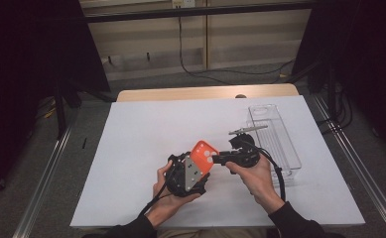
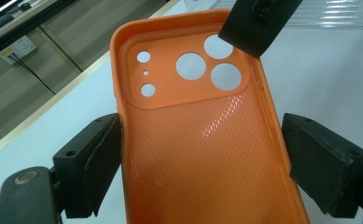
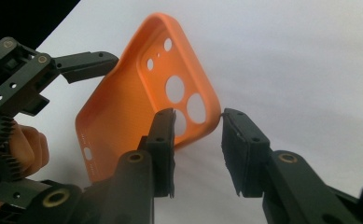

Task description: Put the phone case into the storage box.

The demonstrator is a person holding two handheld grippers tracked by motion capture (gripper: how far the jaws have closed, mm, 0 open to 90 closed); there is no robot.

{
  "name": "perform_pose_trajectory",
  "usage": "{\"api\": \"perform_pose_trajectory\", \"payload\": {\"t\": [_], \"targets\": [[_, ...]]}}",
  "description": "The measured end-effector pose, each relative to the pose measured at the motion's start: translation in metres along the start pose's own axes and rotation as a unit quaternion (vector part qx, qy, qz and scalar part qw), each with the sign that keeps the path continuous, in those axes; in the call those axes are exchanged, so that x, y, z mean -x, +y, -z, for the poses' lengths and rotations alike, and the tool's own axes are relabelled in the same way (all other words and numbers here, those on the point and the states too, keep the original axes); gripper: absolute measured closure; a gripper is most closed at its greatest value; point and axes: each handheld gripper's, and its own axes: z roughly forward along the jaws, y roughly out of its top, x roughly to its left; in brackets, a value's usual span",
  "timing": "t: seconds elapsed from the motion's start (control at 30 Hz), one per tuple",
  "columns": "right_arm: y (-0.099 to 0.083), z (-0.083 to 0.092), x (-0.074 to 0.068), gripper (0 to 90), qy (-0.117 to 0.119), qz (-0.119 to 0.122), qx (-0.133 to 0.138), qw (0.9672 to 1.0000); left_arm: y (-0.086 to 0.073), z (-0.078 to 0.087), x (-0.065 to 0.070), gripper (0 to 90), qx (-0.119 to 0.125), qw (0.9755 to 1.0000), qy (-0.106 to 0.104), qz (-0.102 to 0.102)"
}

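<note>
An orange phone case (image 1: 204, 152) with several camera holes is held up above the white table sheet (image 1: 141, 139). My left gripper (image 1: 196, 167) is shut on it: in the left gripper view its pads (image 2: 105, 154) press the case (image 2: 202, 140) on both long sides, hollow side facing the camera. My right gripper (image 1: 216, 158) comes in from the right at the case's camera-hole end. In the right gripper view its jaws (image 3: 198, 126) straddle the top corner of the case (image 3: 137, 98), one in front of the hollow face and one at the outer edge, with a gap showing between them.
A clear plastic tray (image 1: 275, 134) lies along the sheet's right side, with a thin grey pen-like rod (image 1: 248, 130) resting across its near-left rim. Both hands hover low over the sheet's front middle. Cables trail on the floor beyond the table.
</note>
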Motion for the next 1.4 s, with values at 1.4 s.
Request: {"api": "perform_pose_trajectory", "payload": {"t": [1.4], "targets": [[-0.002, 0.002, -0.004, 82.8, 0.031, -0.026, 0.049, 0.998, -0.006, -0.007, -0.01, 5.5, 0.03, 0.9977, -0.03, 0.053]]}}
